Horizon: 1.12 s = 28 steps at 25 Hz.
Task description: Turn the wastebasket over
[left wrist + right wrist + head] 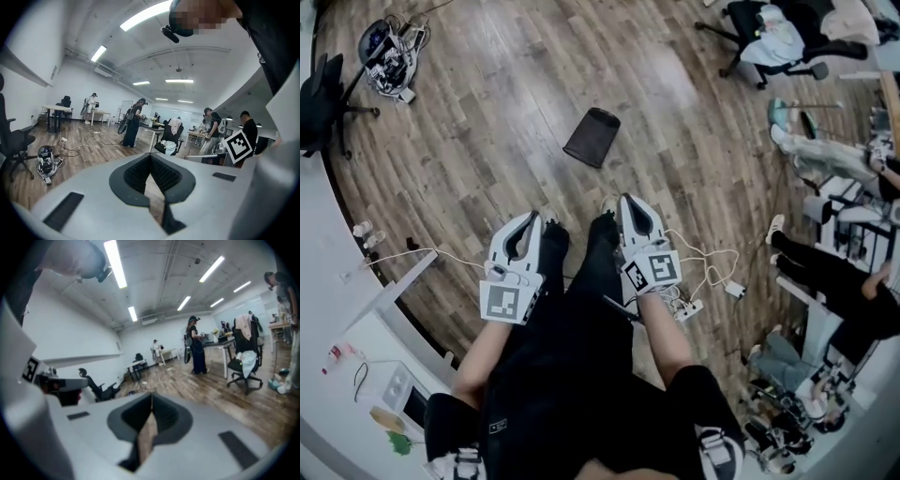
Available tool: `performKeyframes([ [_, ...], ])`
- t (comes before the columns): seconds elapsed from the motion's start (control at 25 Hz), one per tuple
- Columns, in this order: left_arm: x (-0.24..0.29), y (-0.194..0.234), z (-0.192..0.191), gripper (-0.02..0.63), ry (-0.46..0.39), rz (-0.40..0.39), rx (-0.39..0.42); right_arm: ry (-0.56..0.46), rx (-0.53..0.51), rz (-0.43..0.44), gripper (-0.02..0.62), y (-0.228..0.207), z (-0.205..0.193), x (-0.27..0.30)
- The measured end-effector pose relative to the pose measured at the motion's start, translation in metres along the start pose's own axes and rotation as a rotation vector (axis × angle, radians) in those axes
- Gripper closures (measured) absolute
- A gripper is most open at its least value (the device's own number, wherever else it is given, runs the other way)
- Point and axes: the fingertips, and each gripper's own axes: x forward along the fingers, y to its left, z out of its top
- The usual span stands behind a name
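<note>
The wastebasket (592, 137) is a dark bin lying on the wooden floor (487, 141), out in the open and well apart from both grippers. It seems to lie tipped on its side, though the head view does not settle which end faces where. Neither gripper touches it.

The 2 grippers are held low in front of the person, side by side above the person's black shoes (554, 236), both pointing toward the wastebasket. The left gripper (531, 221) has its jaws together, tips meeting, and nothing sits between them; only floor shows through the slot behind the tips in the left gripper view (151, 157). The right gripper (627, 201) is the same: jaws closed tip to tip with nothing gripped, as the right gripper view (151, 400) shows.

White cables and a power strip (692, 307) lie on the floor just beside the right gripper. A tangle of wires and gear (389, 52) sits at the far left, near a black chair (323, 98). An office chair draped with clothes (773, 42) stands at the far right, and other people sit or stand along the right edge of the room.
</note>
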Motion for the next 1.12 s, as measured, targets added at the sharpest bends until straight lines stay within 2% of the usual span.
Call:
performKeyframes([
  [0.28, 0.04, 0.024, -0.009, 0.571, -0.01, 0.114, -0.019, 0.109, -0.045, 0.082, 0.563, -0.034, -0.031, 0.067],
  [0.6, 0.079, 0.026, -0.034, 0.571, -0.023, 0.239, -0.078, 0.254, -0.123, 0.17, 0.563, -0.077, -0.094, 0.12],
  [0.92, 0.11, 0.037, -0.078, 0.571, -0.019, 0.293, -0.128, 0.38, -0.163, 0.137, 0.561, -0.123, -0.182, 0.163],
  [1.12, 0.118, 0.044, -0.119, 0.571, 0.021, 0.299, -0.174, 0.442, -0.194, 0.121, 0.561, -0.14, -0.239, 0.182],
])
